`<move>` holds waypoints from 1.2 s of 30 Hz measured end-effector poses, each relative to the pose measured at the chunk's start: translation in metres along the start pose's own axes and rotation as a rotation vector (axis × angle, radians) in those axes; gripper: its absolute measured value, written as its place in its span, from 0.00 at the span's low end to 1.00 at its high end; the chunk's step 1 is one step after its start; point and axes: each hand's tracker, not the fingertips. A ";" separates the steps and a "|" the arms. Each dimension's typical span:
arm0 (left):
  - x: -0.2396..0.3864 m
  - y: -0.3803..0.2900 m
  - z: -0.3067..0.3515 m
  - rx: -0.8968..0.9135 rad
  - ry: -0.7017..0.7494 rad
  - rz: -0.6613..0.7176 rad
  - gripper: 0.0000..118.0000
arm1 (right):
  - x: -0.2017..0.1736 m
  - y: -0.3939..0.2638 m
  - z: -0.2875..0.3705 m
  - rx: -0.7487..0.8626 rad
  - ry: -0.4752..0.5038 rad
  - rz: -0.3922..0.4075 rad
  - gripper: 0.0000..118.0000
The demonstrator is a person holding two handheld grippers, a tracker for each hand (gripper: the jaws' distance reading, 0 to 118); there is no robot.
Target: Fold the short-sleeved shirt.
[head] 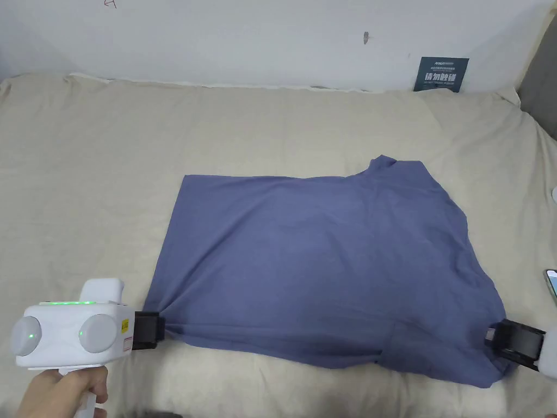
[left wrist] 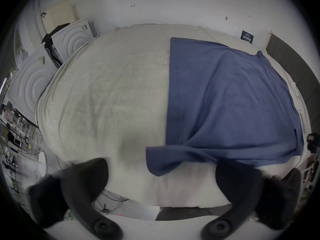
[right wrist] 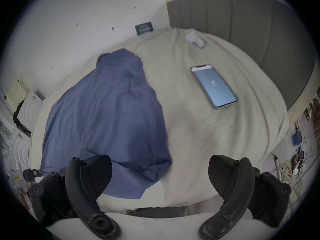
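Shirt (head: 321, 261) lies flat on the bed (head: 109, 163) between your tongs; left (left wrist: 161, 172) and right (right wrist: 160, 170) both gape, gripping nothing. Close short and only one layer lifts, skewing your fold.

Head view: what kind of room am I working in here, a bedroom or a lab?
Probably a bedroom used as a work space. The blue shirt lies on a bed with a beige sheet and a padded grey headboard, and white appliances and loose cables stand beside it.

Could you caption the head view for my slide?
Blue shirt spread on a beige bed, open left gripper and right gripper at its near corners.
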 end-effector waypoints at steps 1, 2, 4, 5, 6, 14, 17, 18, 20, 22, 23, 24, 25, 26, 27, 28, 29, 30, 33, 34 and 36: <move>-0.003 0.000 0.003 -0.004 0.023 -0.005 0.97 | 0.000 -0.001 0.006 0.005 -0.010 0.017 0.96; -0.005 -0.002 0.007 -0.003 0.017 -0.003 0.97 | 0.000 -0.003 0.011 0.013 -0.021 0.030 0.96; -0.010 -0.003 0.016 0.010 0.016 -0.006 0.95 | -0.005 -0.009 0.022 0.002 -0.031 0.073 0.90; -0.009 -0.003 0.021 0.012 0.021 -0.006 0.87 | -0.007 -0.013 0.028 0.026 -0.016 0.085 0.76; -0.011 -0.007 0.031 0.031 0.027 0.000 0.53 | -0.011 -0.017 0.034 0.056 0.002 0.105 0.45; -0.016 -0.028 0.044 0.092 -0.065 0.088 0.00 | -0.036 -0.031 0.055 0.106 0.060 0.146 0.00; -0.017 -0.032 0.036 0.054 -0.083 0.114 0.00 | -0.047 -0.031 0.060 0.121 0.042 0.199 0.00; -0.021 -0.032 0.037 0.047 -0.095 0.130 0.00 | -0.048 -0.030 0.062 0.125 0.050 0.205 0.00; -0.020 -0.029 0.030 0.035 -0.099 0.126 0.02 | -0.052 -0.030 0.061 0.126 0.046 0.223 0.00; -0.019 -0.023 0.025 0.037 -0.070 0.117 0.87 | -0.054 -0.028 0.059 0.126 0.038 0.240 0.00; -0.018 -0.020 0.017 -0.003 -0.061 0.123 1.00 | -0.054 -0.027 0.058 0.123 0.035 0.244 0.00; -0.019 -0.023 0.017 0.006 -0.038 0.099 0.96 | -0.055 -0.027 0.056 0.117 0.032 0.245 0.00; -0.019 -0.015 0.013 0.006 -0.064 0.107 0.96 | -0.054 -0.026 0.054 0.112 0.032 0.246 0.00; -0.026 -0.001 0.014 -0.025 -0.051 0.092 0.96 | -0.054 -0.026 0.053 0.108 0.032 0.246 0.00; -0.025 0.003 0.010 -0.023 -0.026 0.078 0.96 | -0.054 -0.026 0.052 0.104 0.030 0.247 0.00; -0.026 0.006 0.006 -0.021 -0.019 0.073 0.96 | -0.053 -0.026 0.049 0.098 0.029 0.250 0.00; -0.027 0.009 0.002 -0.040 -0.013 0.075 0.96 | -0.053 -0.025 0.046 0.094 0.026 0.251 0.00; -0.015 0.006 -0.015 -0.072 -0.017 0.081 0.95 | -0.052 -0.025 0.044 0.090 0.021 0.252 0.00; -0.016 0.004 -0.021 -0.109 -0.079 0.128 0.11 | -0.049 -0.023 0.035 0.070 0.017 0.258 0.00; -0.013 0.004 -0.019 -0.094 -0.134 0.129 0.00 | -0.047 -0.022 0.032 0.063 0.017 0.262 0.00; -0.006 -0.001 -0.013 -0.088 -0.142 0.148 0.00 | -0.041 -0.020 0.022 0.048 0.014 0.270 0.00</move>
